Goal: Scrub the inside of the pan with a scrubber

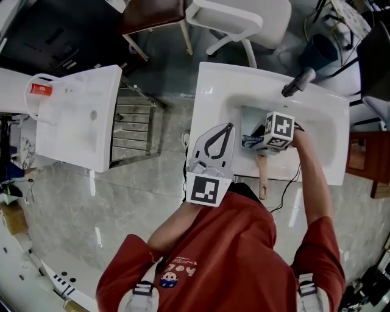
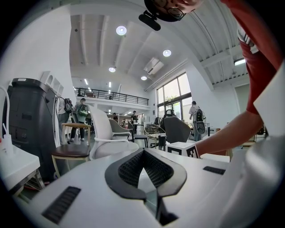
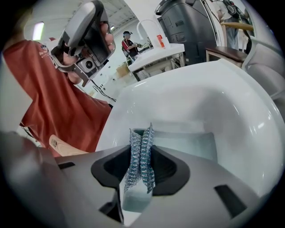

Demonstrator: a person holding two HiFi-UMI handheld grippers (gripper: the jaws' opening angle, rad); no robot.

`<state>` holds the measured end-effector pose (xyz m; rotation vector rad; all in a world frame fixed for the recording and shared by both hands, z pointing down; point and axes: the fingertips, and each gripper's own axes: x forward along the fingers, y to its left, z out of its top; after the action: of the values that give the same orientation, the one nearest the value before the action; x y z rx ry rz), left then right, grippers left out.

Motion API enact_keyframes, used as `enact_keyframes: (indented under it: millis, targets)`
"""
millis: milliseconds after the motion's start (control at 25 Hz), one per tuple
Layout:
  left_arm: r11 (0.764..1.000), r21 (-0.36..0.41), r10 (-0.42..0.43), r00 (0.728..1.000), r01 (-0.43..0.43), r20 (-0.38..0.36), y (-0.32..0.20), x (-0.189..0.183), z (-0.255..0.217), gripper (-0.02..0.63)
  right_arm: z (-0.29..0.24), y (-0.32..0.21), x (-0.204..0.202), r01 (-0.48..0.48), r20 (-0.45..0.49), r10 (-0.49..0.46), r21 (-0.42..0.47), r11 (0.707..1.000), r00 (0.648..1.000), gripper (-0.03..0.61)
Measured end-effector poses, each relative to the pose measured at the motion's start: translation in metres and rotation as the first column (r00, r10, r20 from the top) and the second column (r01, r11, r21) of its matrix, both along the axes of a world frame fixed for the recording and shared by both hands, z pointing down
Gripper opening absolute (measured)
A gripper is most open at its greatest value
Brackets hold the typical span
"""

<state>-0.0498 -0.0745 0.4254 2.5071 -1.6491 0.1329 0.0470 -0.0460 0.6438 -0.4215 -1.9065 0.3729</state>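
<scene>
A pale grey-green square pan [image 1: 251,125] lies in the white sink [image 1: 213,85], its wooden handle [image 1: 262,178] reaching over the front rim toward me. My right gripper [image 1: 259,139] hangs over the pan, shut on a silvery metal scrubber [image 1: 249,141]. In the right gripper view the scrubber [image 3: 140,156] is pinched upright between the jaws, above the pan [image 3: 187,142]. My left gripper [image 1: 230,127] is shut and holds nothing, over the sink's left rim beside the pan. Its tips [image 2: 142,152] meet and point out into the room.
A faucet [image 1: 298,81] stands at the sink's far right. A white chair [image 1: 244,18] and a wooden stool [image 1: 152,15] are behind the sink. To the left are a second white basin [image 1: 79,116], a metal rack [image 1: 131,128] and a tall dark machine [image 2: 31,120].
</scene>
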Motion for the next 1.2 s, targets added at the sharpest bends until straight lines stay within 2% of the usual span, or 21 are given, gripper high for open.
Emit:
enact_keyframes:
  millis: [400,640,760,920,1200]
  targets:
    - [1.0,-0.012,-0.006,1.0,0.006,0.009,0.001,-0.002,0.005,0.011,0.01,-0.008,-0.001,0.001,0.002,-0.001,0.057,0.998,1.0,0.147]
    - [1.0,-0.02,-0.013,1.0,0.013,0.012,0.001,-0.005,0.009,0.011,0.022,-0.027,-0.003,-0.023,0.003,0.023,0.18,0.983,1.0,0.147]
    - [1.0,-0.022,-0.014,1.0,0.014,0.017,-0.001,-0.006,0.011,0.011,0.03,-0.044,0.0,-0.049,-0.02,0.056,0.277,0.96,0.998,0.149]
    - [1.0,-0.014,-0.014,1.0,0.015,0.021,-0.003,-0.005,0.009,0.011,0.039,-0.057,-0.008,-0.083,0.005,0.087,0.366,0.927,0.996,0.152]
    - [1.0,-0.006,-0.017,1.0,0.018,0.021,-0.002,-0.005,0.007,0.011,0.065,-0.093,-0.011,-0.14,-0.013,0.177,0.553,0.821,0.984,0.153]
